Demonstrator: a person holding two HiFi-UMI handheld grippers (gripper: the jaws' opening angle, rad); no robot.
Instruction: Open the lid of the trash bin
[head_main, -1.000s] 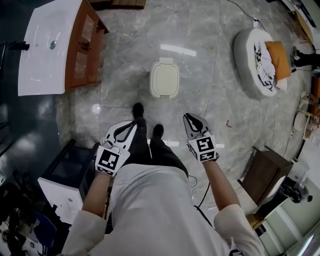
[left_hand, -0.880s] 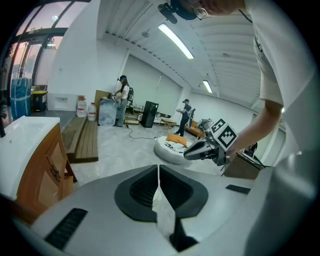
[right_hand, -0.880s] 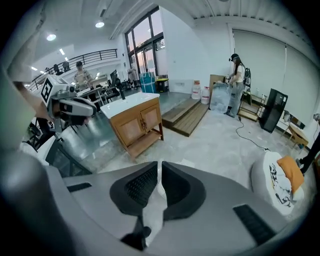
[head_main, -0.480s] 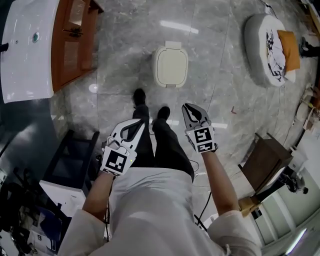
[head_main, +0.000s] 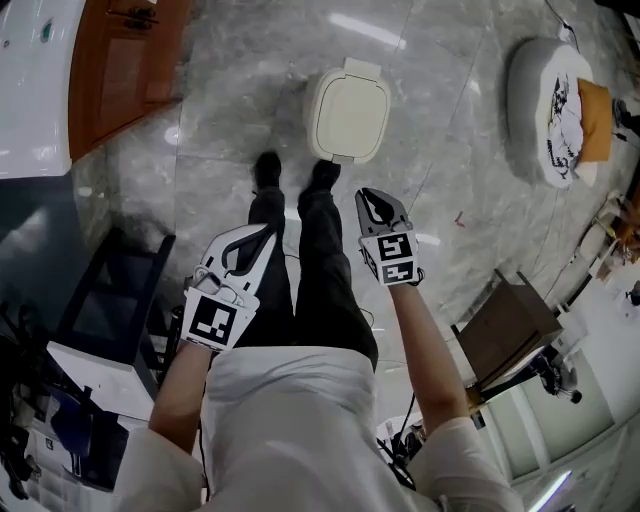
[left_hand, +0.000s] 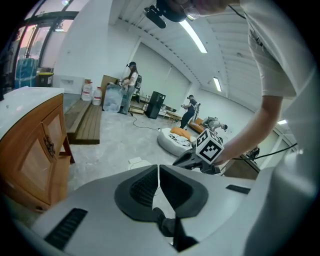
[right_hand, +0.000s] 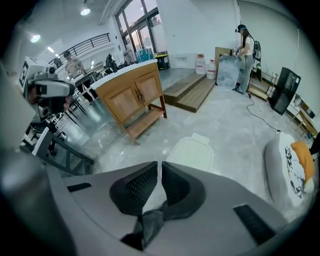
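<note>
A cream trash bin with its lid down stands on the marble floor, just past the person's feet. The right gripper view shows the same bin straight ahead of the jaws, and the left gripper view catches its top behind the jaw tips. My left gripper is held at waist height, left of the legs, jaws together and empty. My right gripper hovers right of the legs, nearer the bin, also shut on nothing.
A wooden cabinet with a white top stands at the left. A white round cushion bed lies at the right, a brown box nearer. A dark rack sits beside the left arm. Other people stand far off.
The person has walked forward: the bin now lies right at the feet and looks larger. Both grippers stayed shut and kept their place beside the legs.
</note>
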